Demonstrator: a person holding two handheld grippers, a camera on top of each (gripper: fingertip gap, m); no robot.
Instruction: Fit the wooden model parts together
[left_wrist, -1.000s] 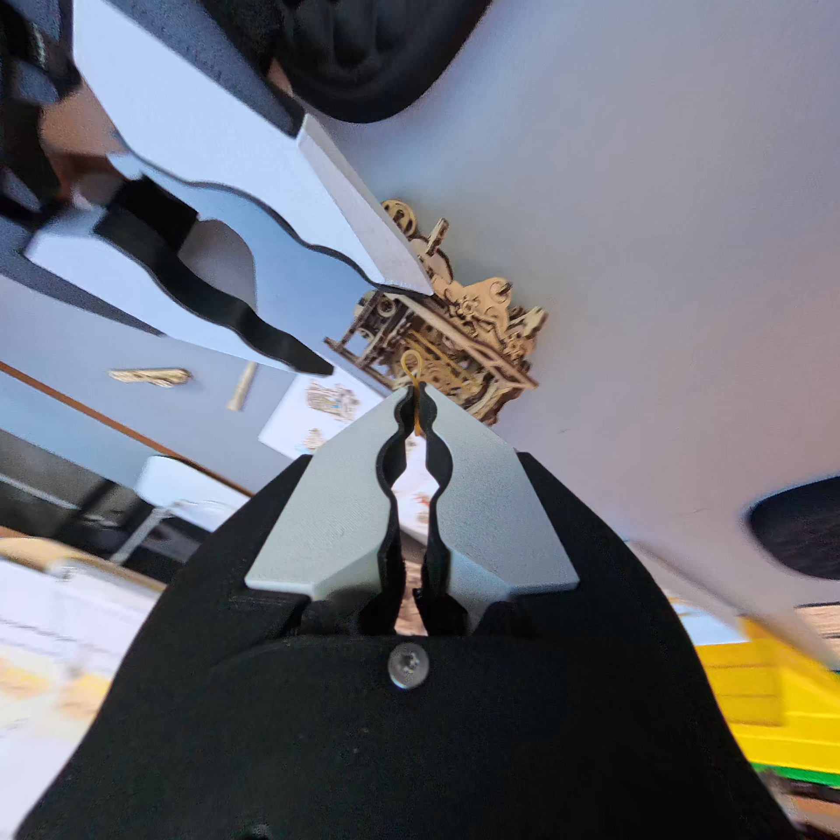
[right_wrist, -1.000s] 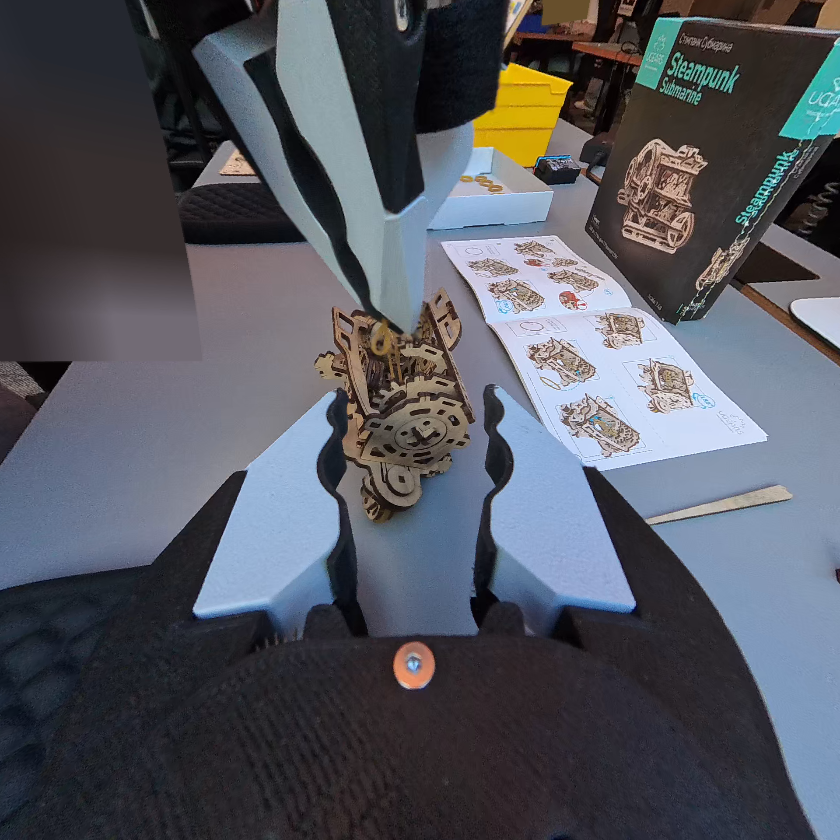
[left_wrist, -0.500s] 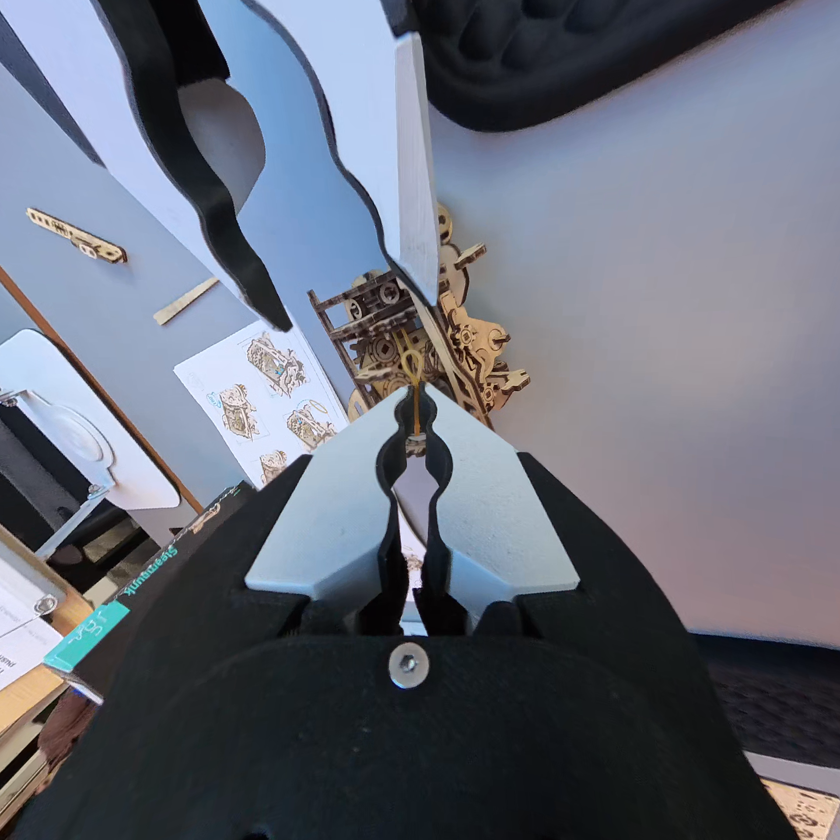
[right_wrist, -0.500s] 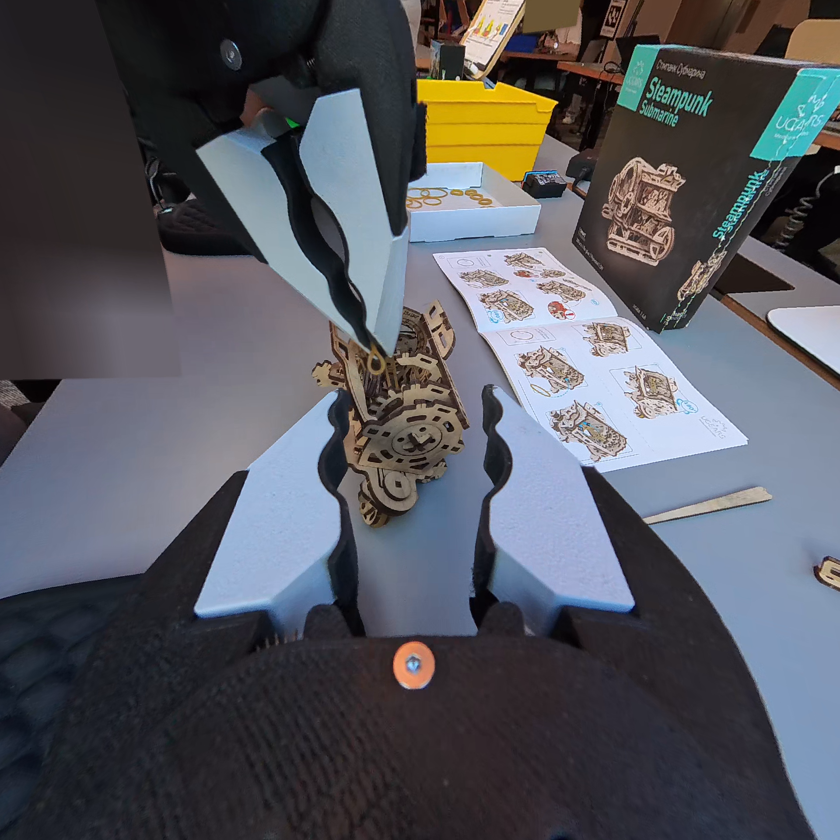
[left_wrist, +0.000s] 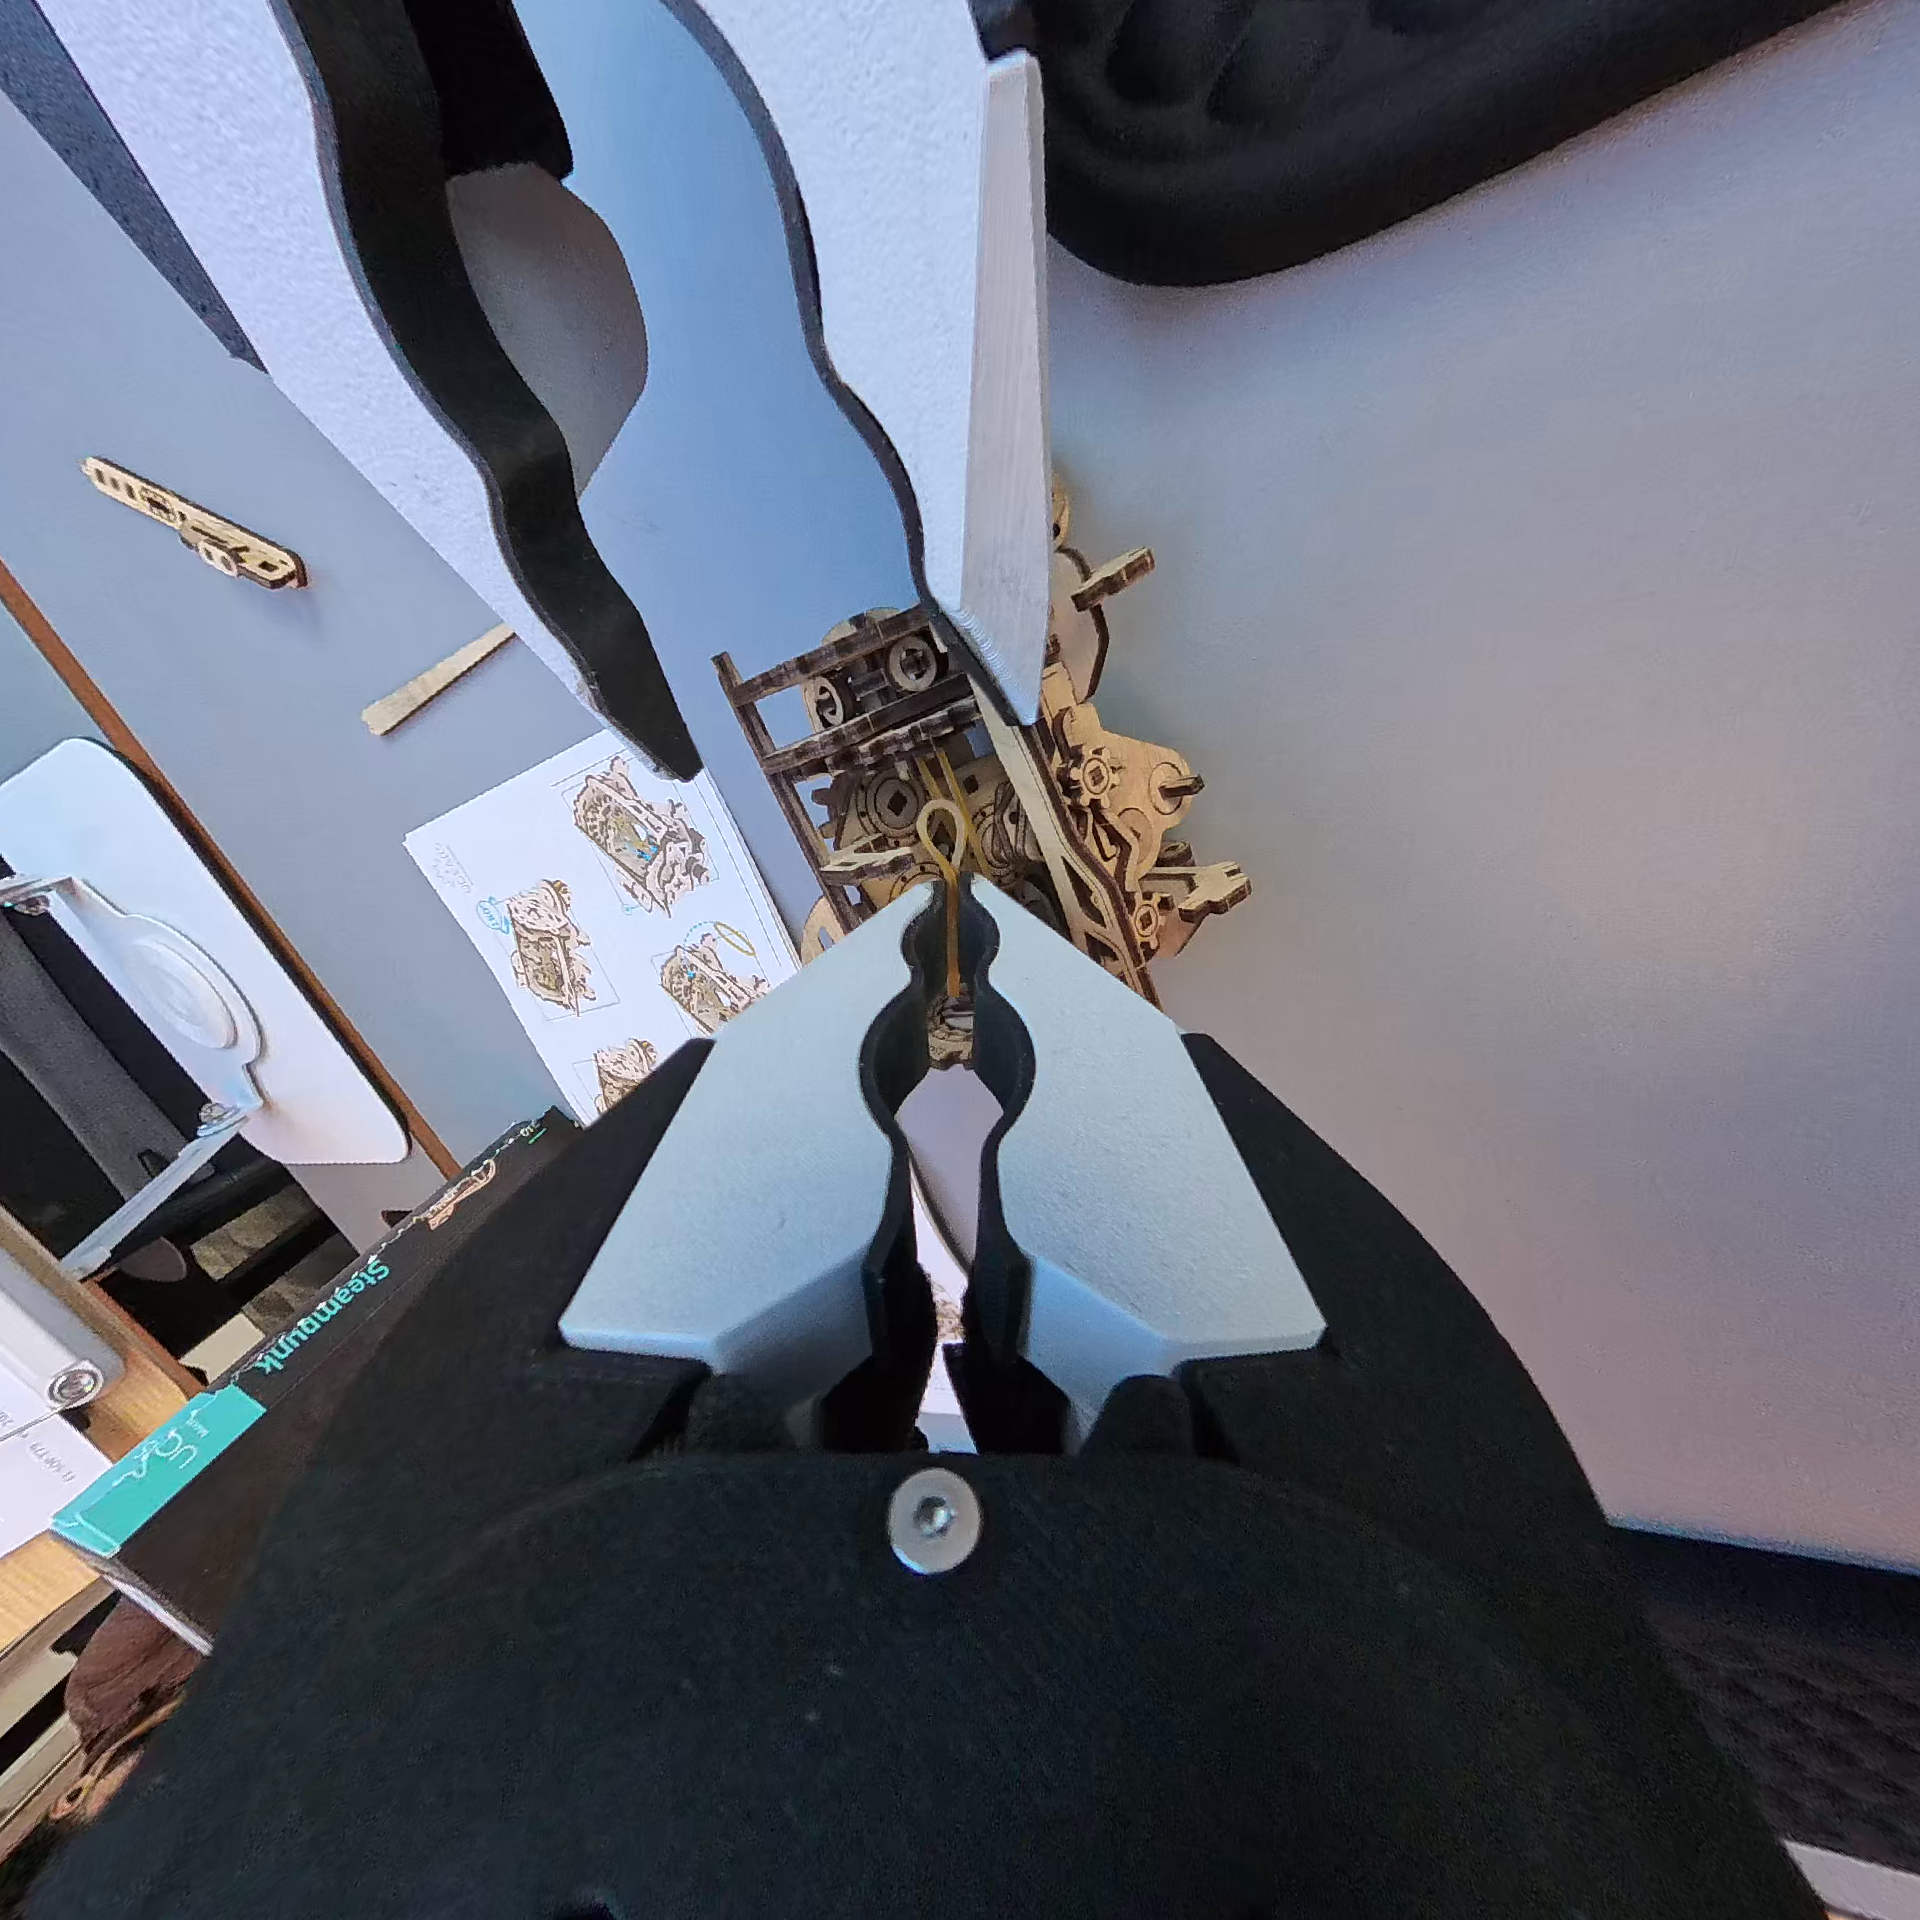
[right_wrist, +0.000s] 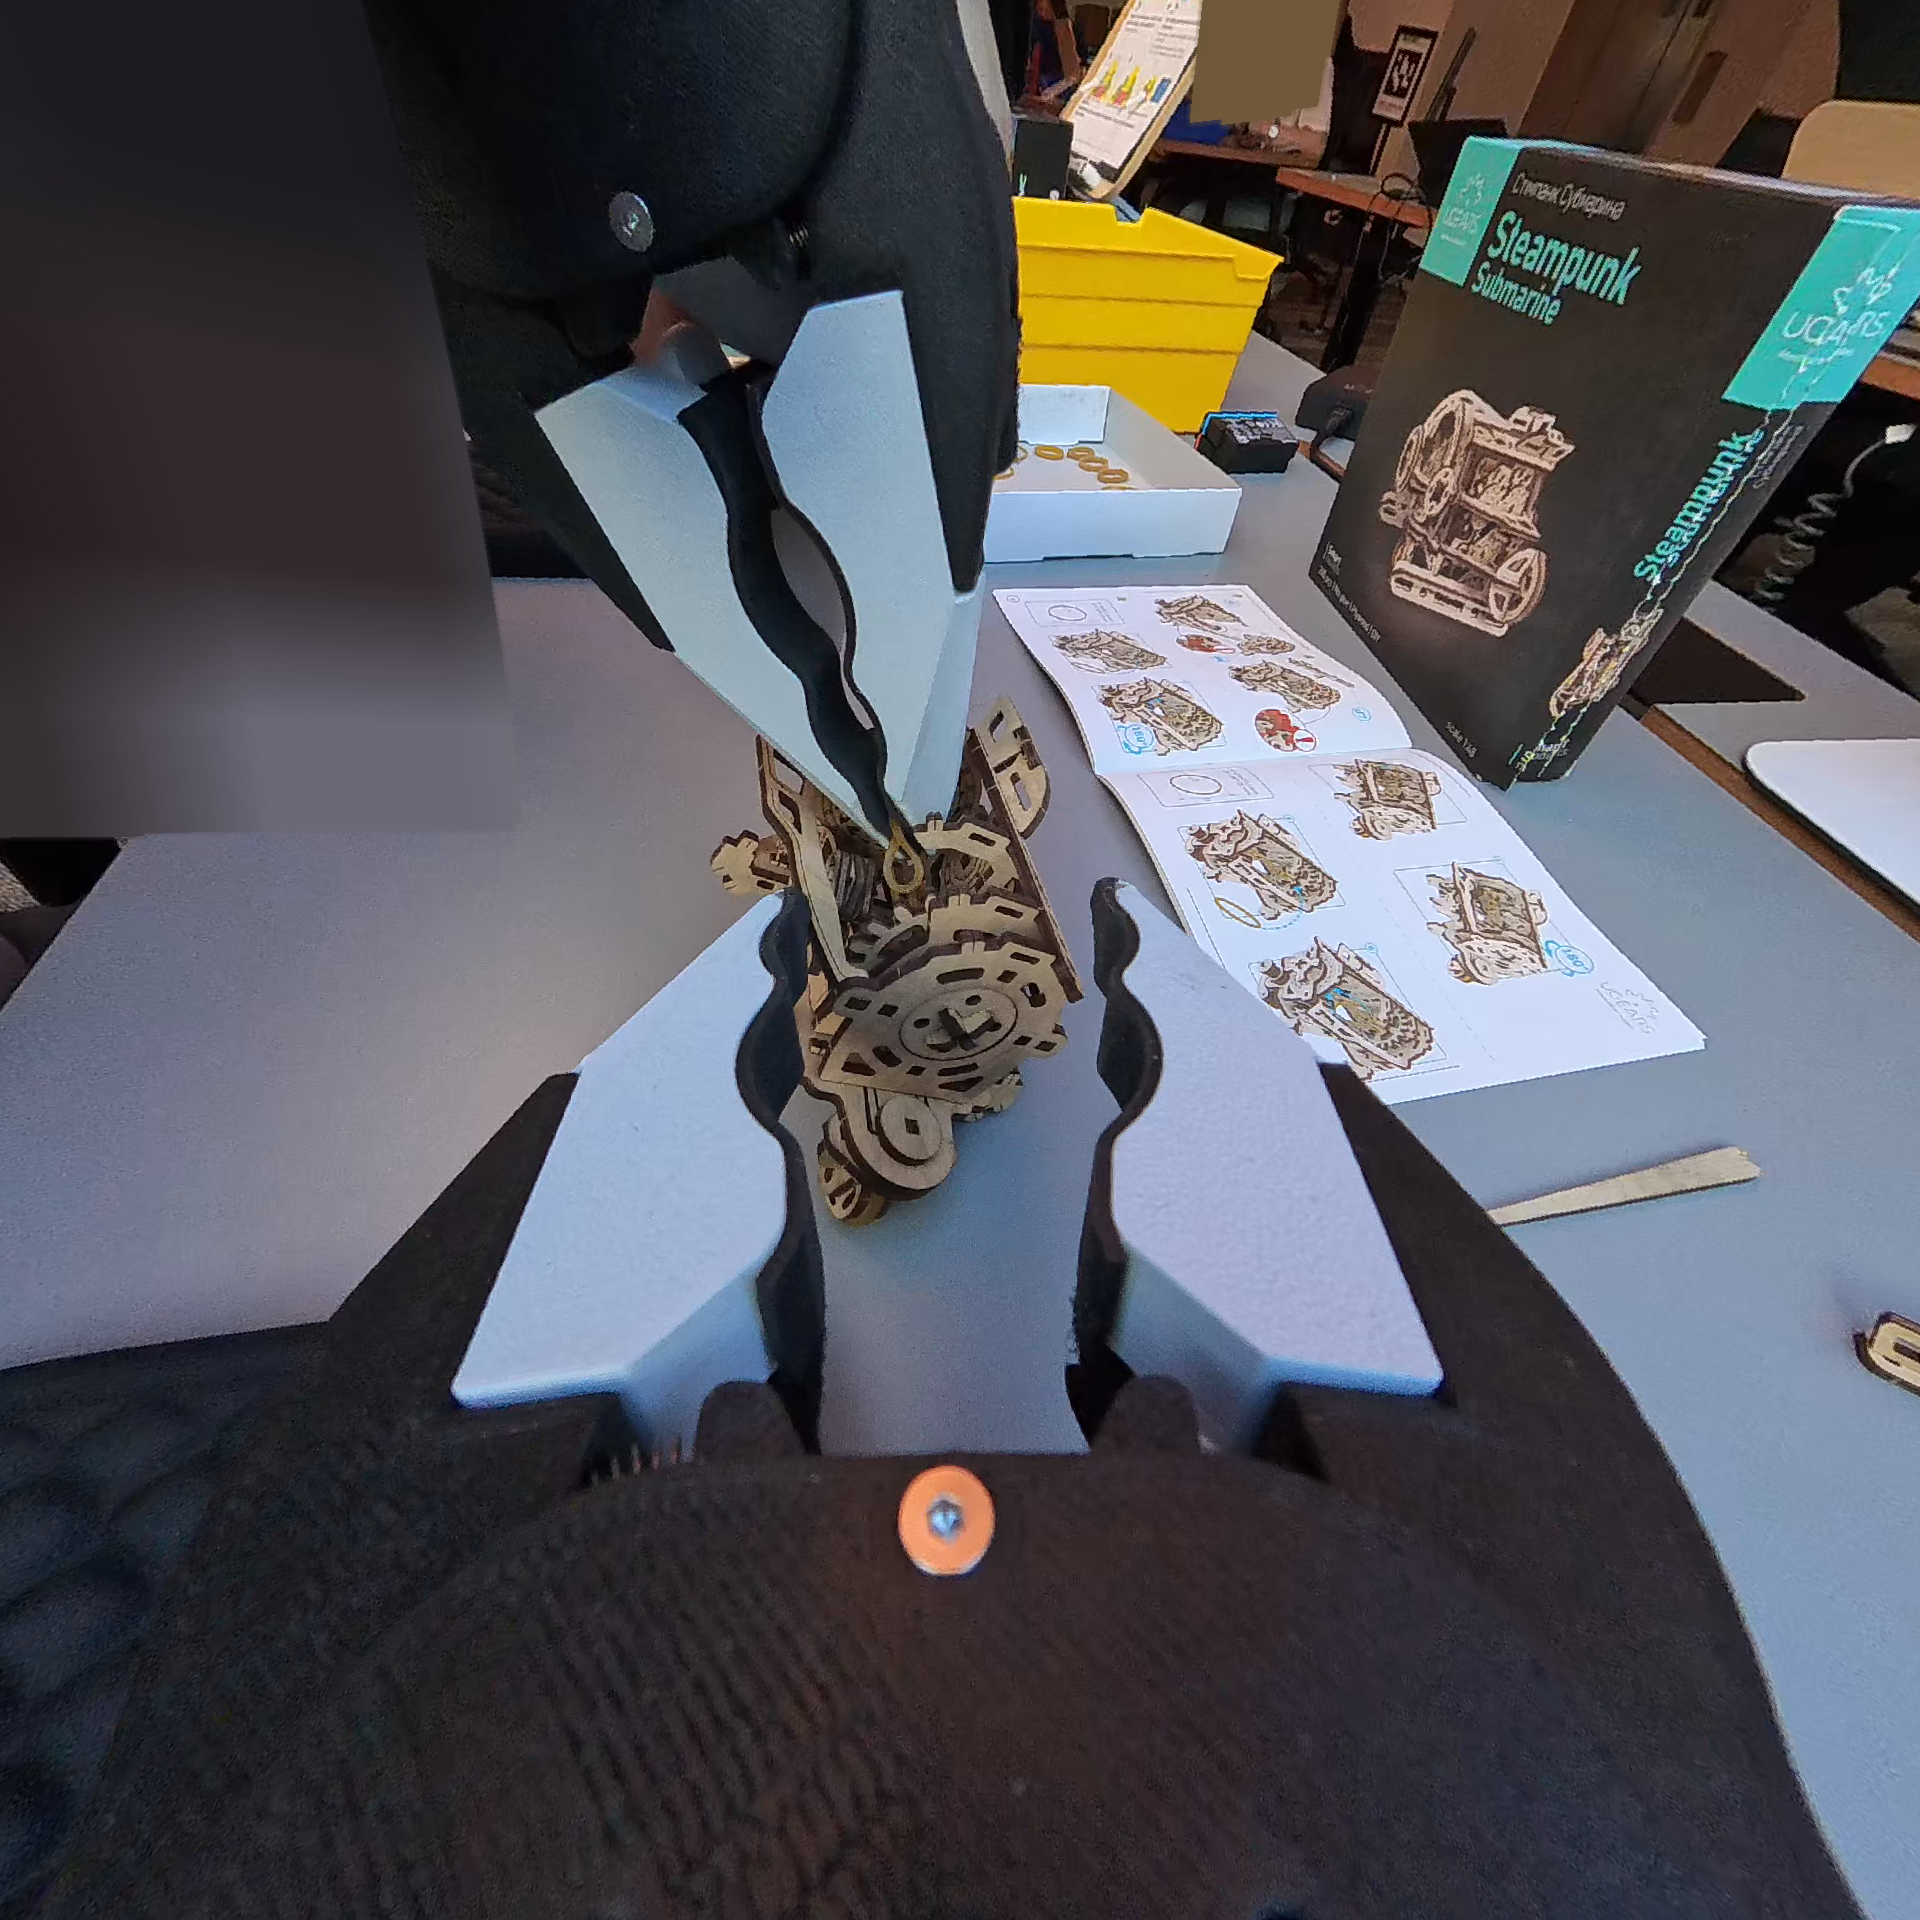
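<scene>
The wooden model (right_wrist: 935, 1018), a gear-covered assembly, stands on the grey table (right_wrist: 312, 1039). My right gripper (right_wrist: 940, 904) is open, with a finger on each side of the model. My left gripper (right_wrist: 891, 831) comes down from above and is shut on a yellow rubber band (right_wrist: 904, 864), whose loop hangs at the model's top. In the left wrist view, the left gripper (left_wrist: 954, 899) pinches the band (left_wrist: 940, 831) just over the model (left_wrist: 1101, 821). The open right gripper (left_wrist: 842, 727) reaches in from the top, one finger against the model.
An open instruction sheet (right_wrist: 1299, 831) lies right of the model, with a dark kit box (right_wrist: 1610, 468) behind it. A white tray (right_wrist: 1112, 520) with several rubber bands and a yellow bin (right_wrist: 1132, 312) stand at the back. A wooden stick (right_wrist: 1631, 1195) and a small wooden part (right_wrist: 1891, 1351) lie right. My two grippers' fingertips are within a few centimetres of each other. The wooden stick (right_wrist: 1631, 1195) lies around 15 cm away from my right fingertips. My left wrist view (left_wrist: 432, 680) looks at it from another angle.
My left gripper has swung round and come down with the rubber band, closer to the model's top. The right gripper has stayed open around the model.
</scene>
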